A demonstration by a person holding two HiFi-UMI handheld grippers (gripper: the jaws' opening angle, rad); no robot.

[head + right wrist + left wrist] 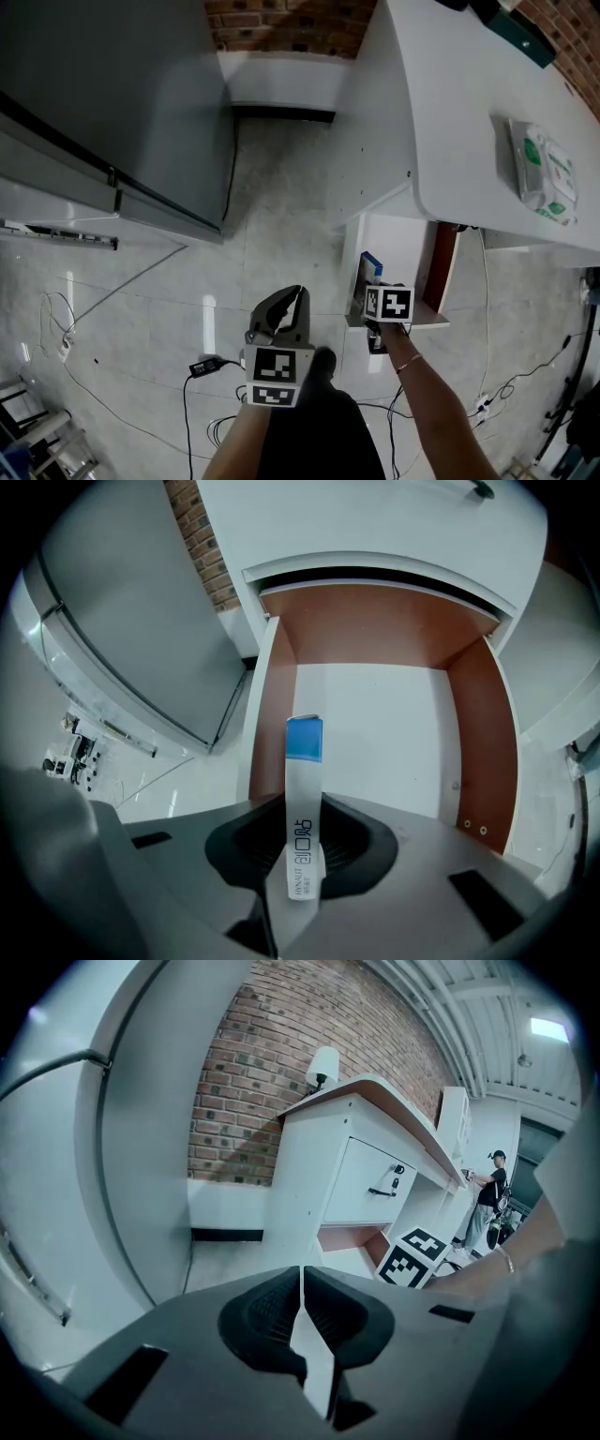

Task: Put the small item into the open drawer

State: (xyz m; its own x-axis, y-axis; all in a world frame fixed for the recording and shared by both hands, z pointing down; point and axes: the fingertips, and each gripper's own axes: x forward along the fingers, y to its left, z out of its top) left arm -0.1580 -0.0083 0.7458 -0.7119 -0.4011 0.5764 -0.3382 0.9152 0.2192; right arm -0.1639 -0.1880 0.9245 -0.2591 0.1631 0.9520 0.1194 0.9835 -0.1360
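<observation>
Pinched between the pads of right gripper (302, 844): slim white box (303, 780), blue end pointing away, gripped only near its printed tail. Most of its length sticking out past the jaws, unsupported.

Held over open drawer (483, 733) of white desk (469, 112), toward the drawer's left wall rather than its middle. Not yet resting on the drawer bottom, as far as visible. Drawer bottom bare and white, with no other contents seen.

Left gripper (302, 1312) pressed together on nothing, hanging idle over the floor (272, 216), well apart from the drawer.

Likely trouble from here:
- Letting go this close to the left wall: probably a catch on the rim, then a tip outward onto the floor.
- Short hold on a long box: possible pivot or slide in the pads on any quick move.
- Dropping from height: possible bounce or standing on end on the hard bottom. Safer lowered and shifted toward the centre first.
</observation>
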